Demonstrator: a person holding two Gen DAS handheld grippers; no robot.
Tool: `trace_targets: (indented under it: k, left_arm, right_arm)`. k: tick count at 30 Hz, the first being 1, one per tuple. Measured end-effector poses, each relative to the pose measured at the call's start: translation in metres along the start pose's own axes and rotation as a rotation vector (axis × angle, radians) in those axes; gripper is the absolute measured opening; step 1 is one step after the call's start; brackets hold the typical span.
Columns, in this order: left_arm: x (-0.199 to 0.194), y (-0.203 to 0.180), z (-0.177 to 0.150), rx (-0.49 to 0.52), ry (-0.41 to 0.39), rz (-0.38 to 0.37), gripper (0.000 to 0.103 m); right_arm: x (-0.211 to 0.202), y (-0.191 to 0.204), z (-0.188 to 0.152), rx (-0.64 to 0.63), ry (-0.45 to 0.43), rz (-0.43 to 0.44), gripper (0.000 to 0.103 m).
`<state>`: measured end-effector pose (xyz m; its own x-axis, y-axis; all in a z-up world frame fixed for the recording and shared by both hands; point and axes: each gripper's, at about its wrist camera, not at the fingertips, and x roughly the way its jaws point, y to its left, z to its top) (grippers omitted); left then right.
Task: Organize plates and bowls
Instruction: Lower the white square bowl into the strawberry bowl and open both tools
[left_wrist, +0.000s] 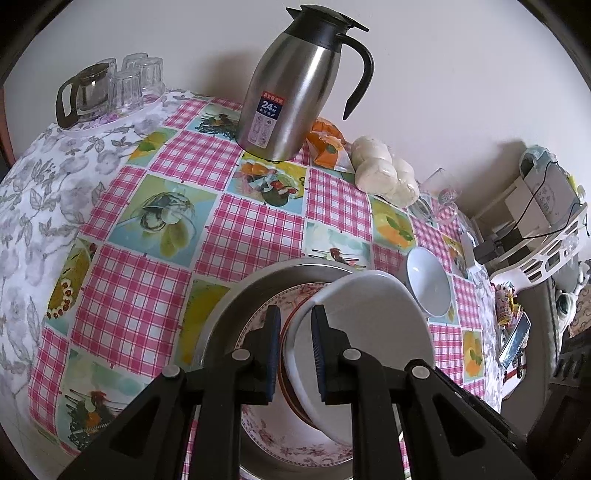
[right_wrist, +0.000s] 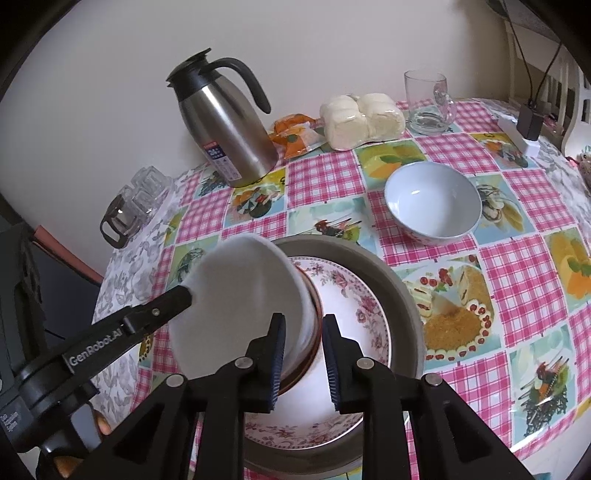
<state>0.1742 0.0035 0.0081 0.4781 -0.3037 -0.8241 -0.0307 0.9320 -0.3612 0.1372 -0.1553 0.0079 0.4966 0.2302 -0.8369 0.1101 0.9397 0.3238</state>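
Left gripper (left_wrist: 295, 325), clenched on the rim of a tilted white bowl (right_wrist: 243, 295); right gripper (right_wrist: 303, 334), jaws parted beside it. Bowl rests in a floral plate (right_wrist: 354, 306) inside a metal pan (right_wrist: 391, 273) on a checked tablecloth (right_wrist: 517, 280); 1 pale-blue bowl (right_wrist: 432, 199) stands apart.

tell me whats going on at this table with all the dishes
A person with handheld tongs in each hand is stacking dishes. The left tongs are shut on the rim of a tilted white bowl held over a floral plate that sits in a metal pan. The right tongs hang just beside that bowl, gripping nothing. A second pale bowl waits upright on the checked tablecloth, apart from the stack.
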Motion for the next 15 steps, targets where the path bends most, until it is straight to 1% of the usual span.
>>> trace_targets:
  k: [9, 11, 13, 15]
  left_arm:
    - [-0.0042, -0.0032, 0.0005, 0.008, -0.016, 0.007, 0.015]
    - [-0.0062, -0.0032, 0.0008, 0.009, -0.024, 0.017, 0.018]
    - [-0.0082, -0.004, 0.0008, 0.012, -0.031, 0.032, 0.019]
    - [-0.0098, -0.0043, 0.0009, 0.016, -0.037, 0.05, 0.023]
  right_arm:
    - [0.0046, -0.0066, 0.0003, 0.02, 0.012, 0.012, 0.023]
    - [0.0039, -0.0064, 0.0003, 0.021, 0.011, 0.013, 0.023]
    - [0.003, -0.0059, 0.0006, 0.017, 0.007, 0.01, 0.023]
    - [0.0008, -0.0055, 0.0009, 0.013, 0.001, 0.006, 0.023]
